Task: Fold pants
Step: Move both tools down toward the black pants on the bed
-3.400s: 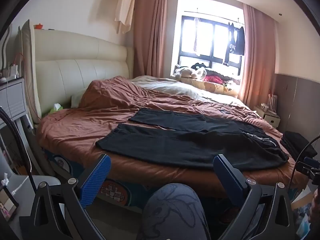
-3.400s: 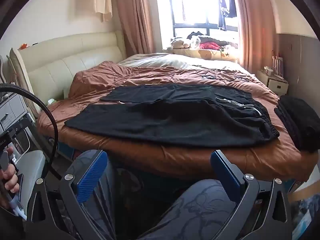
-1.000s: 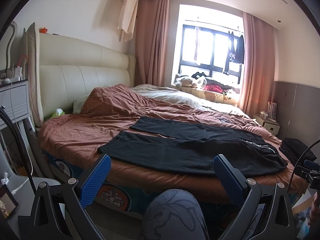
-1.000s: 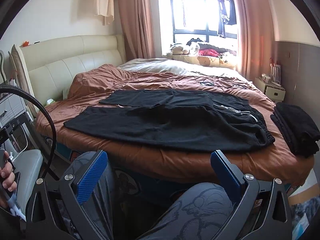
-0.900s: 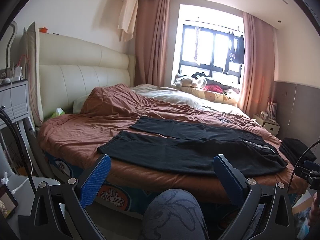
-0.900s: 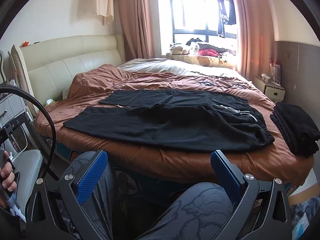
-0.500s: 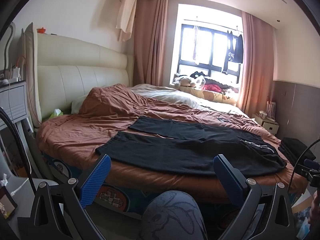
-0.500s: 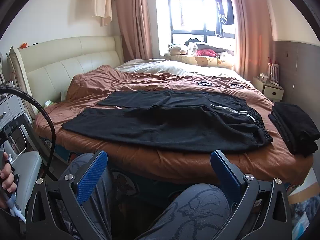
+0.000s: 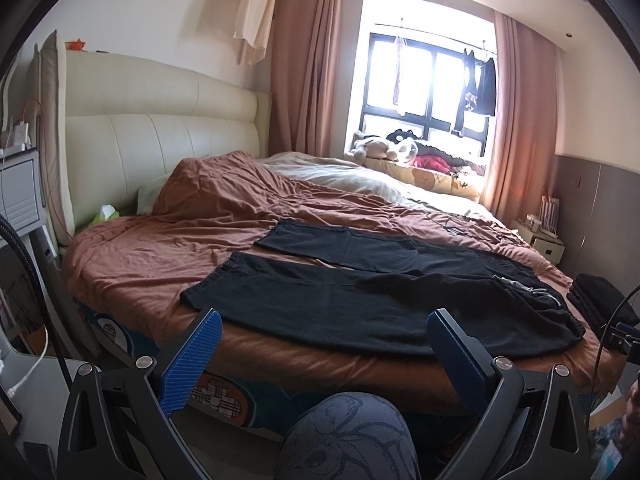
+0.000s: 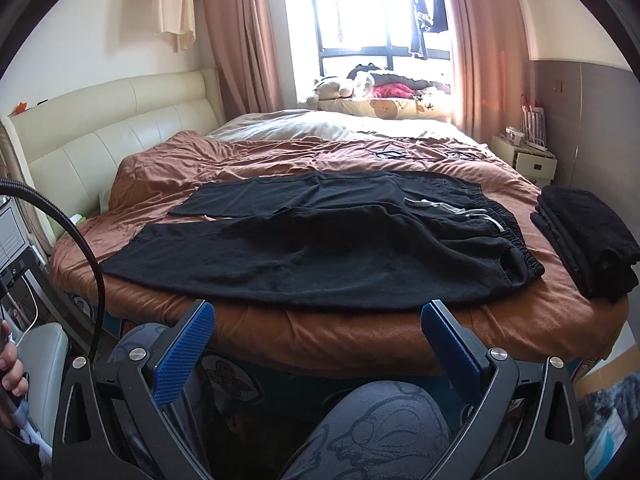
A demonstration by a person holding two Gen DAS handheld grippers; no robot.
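Black pants (image 9: 360, 296) (image 10: 320, 240) lie spread flat on the brown bedspread, both legs pointing left and the elastic waistband with white drawstrings at the right. My left gripper (image 9: 324, 322) is open, held below the near bed edge, short of the pants. In the right wrist view my right gripper (image 10: 318, 314) is also open with nothing between its blue pads, just in front of the mattress edge under the near pant leg. A person's patterned knee (image 9: 348, 436) shows between the fingers.
A folded stack of black clothes (image 10: 584, 236) sits at the bed's right corner. A cream headboard (image 9: 160, 152) stands at left, with a grey cabinet and cables (image 9: 20, 184) beside it. Plush toys (image 10: 344, 84) lie by the window. A nightstand (image 10: 524, 160) stands far right.
Both grippers have moved slightly forward toward the bed; the pants look a little larger and nearer. Both stay open and the pants lie untouched.
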